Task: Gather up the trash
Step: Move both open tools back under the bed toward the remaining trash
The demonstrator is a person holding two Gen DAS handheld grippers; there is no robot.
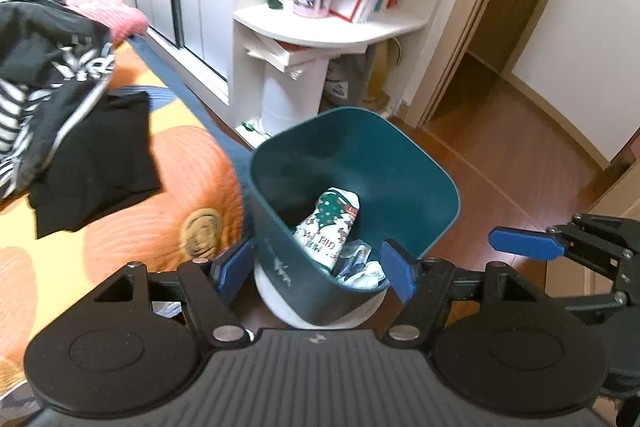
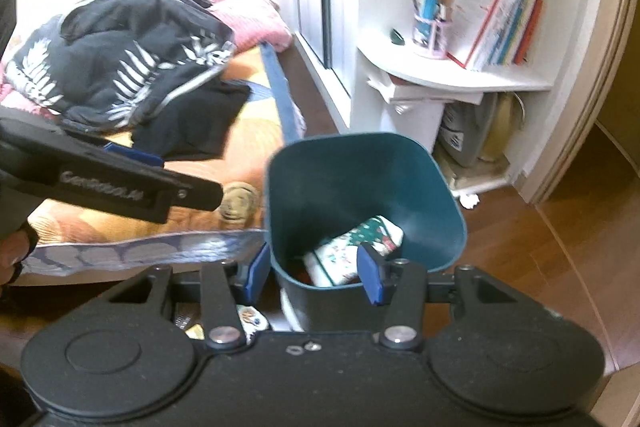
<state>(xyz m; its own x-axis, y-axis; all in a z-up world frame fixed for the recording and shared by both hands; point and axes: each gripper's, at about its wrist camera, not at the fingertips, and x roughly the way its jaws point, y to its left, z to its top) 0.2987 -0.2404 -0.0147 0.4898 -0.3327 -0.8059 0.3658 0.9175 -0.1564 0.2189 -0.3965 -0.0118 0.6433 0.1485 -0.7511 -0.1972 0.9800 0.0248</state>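
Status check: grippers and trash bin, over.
Left gripper open, empty; right gripper open, empty. Teal bin upright, printed wrapper inside. Nothing blocking.

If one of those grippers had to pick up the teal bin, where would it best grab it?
Probably the bin's top rim, approached from above with one finger inside and one outside the wall. The body looks far wider than the open left gripper, but the wall is thin and the mouth faces up. The side walls look best: there the printed wrapper inside lies clear of the rim.
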